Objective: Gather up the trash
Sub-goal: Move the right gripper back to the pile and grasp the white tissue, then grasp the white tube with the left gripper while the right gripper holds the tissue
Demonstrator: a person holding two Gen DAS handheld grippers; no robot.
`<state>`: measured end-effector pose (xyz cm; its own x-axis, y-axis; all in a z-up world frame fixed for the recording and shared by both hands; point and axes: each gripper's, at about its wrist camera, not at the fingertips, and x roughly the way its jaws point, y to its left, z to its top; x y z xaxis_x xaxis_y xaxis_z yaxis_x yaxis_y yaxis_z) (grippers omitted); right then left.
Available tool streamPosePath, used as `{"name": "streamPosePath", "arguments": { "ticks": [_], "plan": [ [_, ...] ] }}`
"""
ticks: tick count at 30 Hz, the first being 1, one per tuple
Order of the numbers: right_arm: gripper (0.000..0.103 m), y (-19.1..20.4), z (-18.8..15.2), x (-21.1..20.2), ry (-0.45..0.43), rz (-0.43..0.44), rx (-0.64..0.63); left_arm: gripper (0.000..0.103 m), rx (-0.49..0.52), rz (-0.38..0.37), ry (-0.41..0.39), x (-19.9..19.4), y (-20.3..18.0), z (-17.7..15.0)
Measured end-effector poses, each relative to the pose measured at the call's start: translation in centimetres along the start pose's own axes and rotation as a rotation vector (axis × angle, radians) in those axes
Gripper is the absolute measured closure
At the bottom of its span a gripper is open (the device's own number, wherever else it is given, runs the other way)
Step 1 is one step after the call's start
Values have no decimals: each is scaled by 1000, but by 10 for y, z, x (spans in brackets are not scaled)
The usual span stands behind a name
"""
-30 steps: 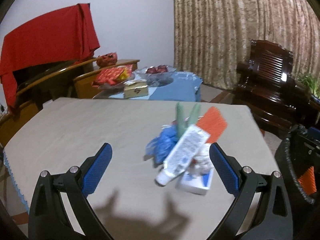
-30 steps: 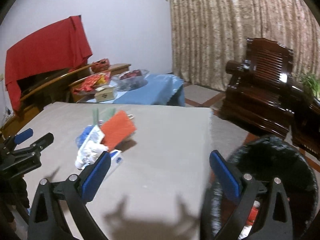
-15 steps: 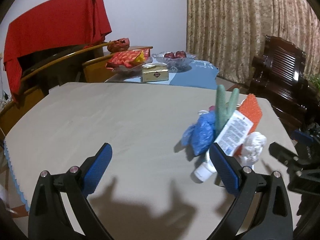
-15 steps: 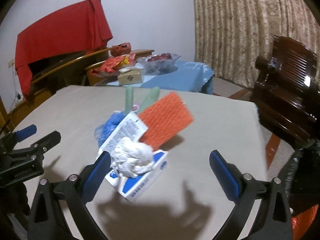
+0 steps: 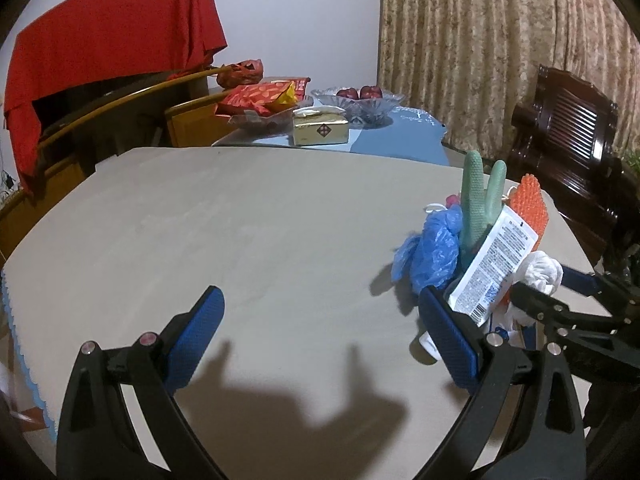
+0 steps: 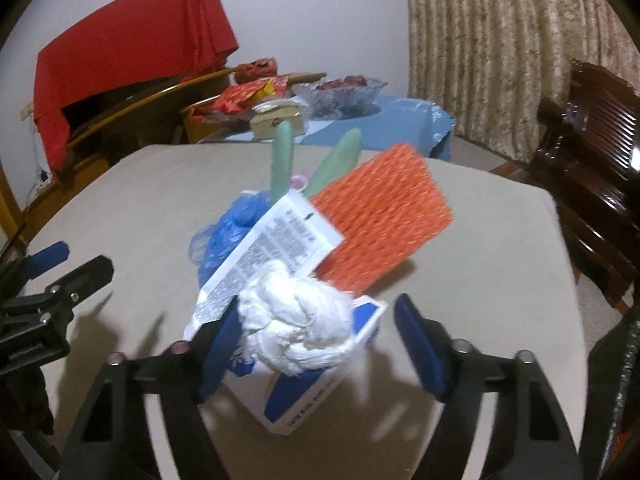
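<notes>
Right gripper [image 6: 316,344], jaws spread wide, reaches into the near edge of the trash pile with the crumpled white tissue [image 6: 296,320] between its blue pads — framed but not yet pinched, as far as the right wrist view shows. Left gripper [image 5: 320,334] is likewise spread and empty, poised above bare tabletop [image 5: 200,220] just beside the pile, its right pad close to the white tube [image 5: 490,268].

Progress: the task appears to be at an early stage. The pile sits near the table's right side, unsorted: tissue on top of a blue-and-white box [image 6: 320,396], with the tube, a blue plastic bag [image 5: 430,250], a green rubber glove [image 5: 478,200] and an orange foam net [image 6: 380,224] leaning together behind. A dark bin [image 6: 622,380] shows at the right edge of the right wrist view — its contents cannot be made out. Every visible item on the table remains to be collected.
</notes>
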<state>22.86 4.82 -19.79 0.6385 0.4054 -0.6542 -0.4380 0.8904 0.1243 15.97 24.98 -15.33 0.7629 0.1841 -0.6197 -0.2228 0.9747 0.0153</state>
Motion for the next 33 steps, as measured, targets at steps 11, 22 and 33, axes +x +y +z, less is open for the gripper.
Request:
{"name": "streamPosePath", "arguments": {
  "ticks": [11, 22, 33],
  "plan": [
    [60, -8, -6, -14, 16, 52, 23, 8, 14, -41, 5, 2, -19, -4],
    [60, -46, -14, -40, 14, -14, 75, 24, 49, -144, 78, 23, -60, -17],
    [60, -58, -21, -45, 25, -27, 84, 58, 49, -272, 206, 51, -69, -37]
  ]
}}
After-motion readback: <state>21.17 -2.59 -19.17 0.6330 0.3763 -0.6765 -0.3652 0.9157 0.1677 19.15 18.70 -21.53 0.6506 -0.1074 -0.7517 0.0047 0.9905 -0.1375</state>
